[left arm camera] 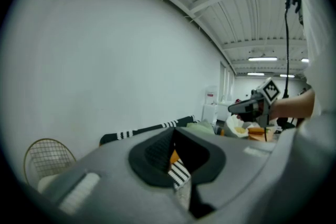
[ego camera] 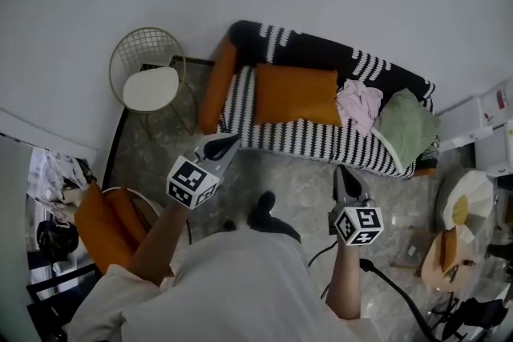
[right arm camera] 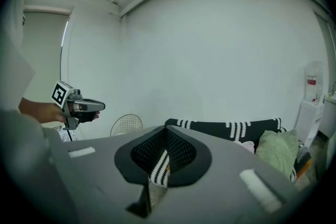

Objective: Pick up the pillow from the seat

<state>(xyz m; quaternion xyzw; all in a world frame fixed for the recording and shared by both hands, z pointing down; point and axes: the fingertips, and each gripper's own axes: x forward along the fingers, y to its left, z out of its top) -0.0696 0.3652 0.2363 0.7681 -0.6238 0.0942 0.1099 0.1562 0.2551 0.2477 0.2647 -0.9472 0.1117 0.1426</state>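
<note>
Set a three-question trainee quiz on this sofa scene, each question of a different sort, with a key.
1. True or false: the orange pillow lies on the seat of the striped sofa.
2. In the head view, what lies just past the pillow's right edge? A) a pink cloth B) a blue book C) a laptop
3. Fill in: the jaws of the left gripper and the right gripper are both ____, with nothing between them.

Key: 1 true; 2 A; 3 shut.
</note>
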